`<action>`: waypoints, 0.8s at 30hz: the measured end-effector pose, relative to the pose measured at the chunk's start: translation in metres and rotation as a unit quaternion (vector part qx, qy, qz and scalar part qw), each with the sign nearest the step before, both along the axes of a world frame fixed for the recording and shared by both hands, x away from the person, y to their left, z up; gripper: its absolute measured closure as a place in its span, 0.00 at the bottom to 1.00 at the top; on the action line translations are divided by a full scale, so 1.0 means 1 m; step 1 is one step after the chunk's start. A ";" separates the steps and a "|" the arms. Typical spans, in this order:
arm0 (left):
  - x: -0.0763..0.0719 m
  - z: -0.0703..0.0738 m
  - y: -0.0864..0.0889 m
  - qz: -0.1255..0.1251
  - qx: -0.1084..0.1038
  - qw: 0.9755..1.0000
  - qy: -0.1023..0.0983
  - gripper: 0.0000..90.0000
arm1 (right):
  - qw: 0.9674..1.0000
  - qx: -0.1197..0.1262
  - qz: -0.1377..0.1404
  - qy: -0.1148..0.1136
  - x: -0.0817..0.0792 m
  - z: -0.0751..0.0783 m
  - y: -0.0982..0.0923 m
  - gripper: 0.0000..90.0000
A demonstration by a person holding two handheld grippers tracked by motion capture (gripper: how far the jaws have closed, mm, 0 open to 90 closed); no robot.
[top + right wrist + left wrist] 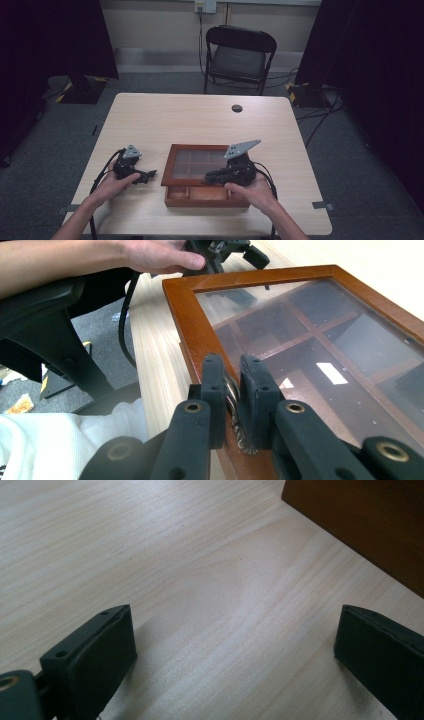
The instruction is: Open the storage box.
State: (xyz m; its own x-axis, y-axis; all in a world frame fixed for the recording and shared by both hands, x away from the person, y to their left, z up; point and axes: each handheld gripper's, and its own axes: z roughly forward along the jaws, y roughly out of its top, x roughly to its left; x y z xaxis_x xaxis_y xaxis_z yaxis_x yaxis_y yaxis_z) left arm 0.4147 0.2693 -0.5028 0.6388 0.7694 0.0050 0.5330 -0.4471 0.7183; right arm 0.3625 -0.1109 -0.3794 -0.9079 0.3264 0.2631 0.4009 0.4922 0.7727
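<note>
A pale wooden table (200, 120) faces a black chair (239, 55). The right gripper (232, 390) clenches the glass-lidded box's (200, 172) metal latch (234, 410); the left gripper (235, 650) rests released beside it.

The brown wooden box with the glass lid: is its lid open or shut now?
Partly open. The glass lid is lifted off the brown wooden box, uncovering the front compartments; the right tool is shut on its small metal handle.

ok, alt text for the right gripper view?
The right gripper is shut on a small ornate metal handle at the front edge of a brown wooden box's glass-paned lid, with dark compartments visible beneath. Beyond, a hand holds the left gripper.
</note>
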 end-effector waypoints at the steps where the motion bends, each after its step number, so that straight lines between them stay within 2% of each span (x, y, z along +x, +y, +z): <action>1: 0.000 0.000 0.000 0.000 0.000 1.000 0.000 0.03 | 1.000 0.000 0.000 -0.001 0.000 0.001 0.000 0.91; 13: 0.000 0.000 0.000 0.000 0.000 1.000 0.000 0.03 | 1.000 0.006 -0.007 0.002 0.003 0.006 -0.001 0.91; 24: 0.000 0.000 0.000 0.000 0.000 1.000 0.000 0.03 | 1.000 0.010 -0.011 -0.007 0.004 0.012 -0.001 0.91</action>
